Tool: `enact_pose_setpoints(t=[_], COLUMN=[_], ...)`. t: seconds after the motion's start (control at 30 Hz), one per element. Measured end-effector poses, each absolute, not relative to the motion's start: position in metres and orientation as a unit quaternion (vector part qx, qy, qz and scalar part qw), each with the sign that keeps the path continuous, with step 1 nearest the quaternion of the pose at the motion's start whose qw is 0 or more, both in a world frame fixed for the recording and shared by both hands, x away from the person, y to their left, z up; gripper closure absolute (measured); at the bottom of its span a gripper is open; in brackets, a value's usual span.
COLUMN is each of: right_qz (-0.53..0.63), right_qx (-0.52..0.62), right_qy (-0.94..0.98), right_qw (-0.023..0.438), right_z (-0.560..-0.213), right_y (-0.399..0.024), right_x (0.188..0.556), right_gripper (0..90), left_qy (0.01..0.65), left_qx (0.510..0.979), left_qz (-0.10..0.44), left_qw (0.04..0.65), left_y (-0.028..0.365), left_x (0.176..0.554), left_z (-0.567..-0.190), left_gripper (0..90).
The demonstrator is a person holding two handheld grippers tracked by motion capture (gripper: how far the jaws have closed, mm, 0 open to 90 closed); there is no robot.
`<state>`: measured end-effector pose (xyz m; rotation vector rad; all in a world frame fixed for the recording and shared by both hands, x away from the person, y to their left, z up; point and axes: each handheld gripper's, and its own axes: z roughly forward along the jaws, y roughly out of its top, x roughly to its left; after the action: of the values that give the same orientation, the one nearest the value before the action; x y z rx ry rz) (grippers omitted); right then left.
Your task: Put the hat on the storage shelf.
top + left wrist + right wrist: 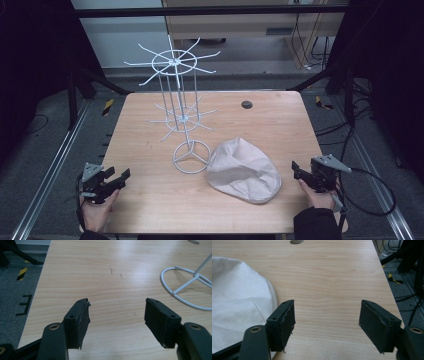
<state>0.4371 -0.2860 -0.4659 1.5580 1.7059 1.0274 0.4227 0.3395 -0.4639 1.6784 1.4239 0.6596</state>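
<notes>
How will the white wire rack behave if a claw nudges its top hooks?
The white wire rack is tall on a small ring base, so it would probably tip or skid. Thin wire suggests it is light. The hook arms may flex or spin.

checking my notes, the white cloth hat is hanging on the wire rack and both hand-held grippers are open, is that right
Not quite: the hat lies flat on the table beside the wire rack's ring base, as the high view shows. Both the left hand-held gripper and right hand-held gripper are open.
</notes>
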Motion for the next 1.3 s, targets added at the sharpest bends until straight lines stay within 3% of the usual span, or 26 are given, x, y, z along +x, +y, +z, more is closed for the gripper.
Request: enact_pose_setpoints(t=[1.3], right_qz=[0.427], right_qx=[0.500], right_qy=[0.713], right_qw=[0.241], right_z=[-0.421], right_y=[-0.253], right_x=[0.424], right_gripper=[36.5], left_qy=[0.551], left_qx=[0.697], left_qz=[0.247], left_qw=[0.386], left_y=[0.333], left_x=[0.425], left_z=[-0.464], left_gripper=[34.3])
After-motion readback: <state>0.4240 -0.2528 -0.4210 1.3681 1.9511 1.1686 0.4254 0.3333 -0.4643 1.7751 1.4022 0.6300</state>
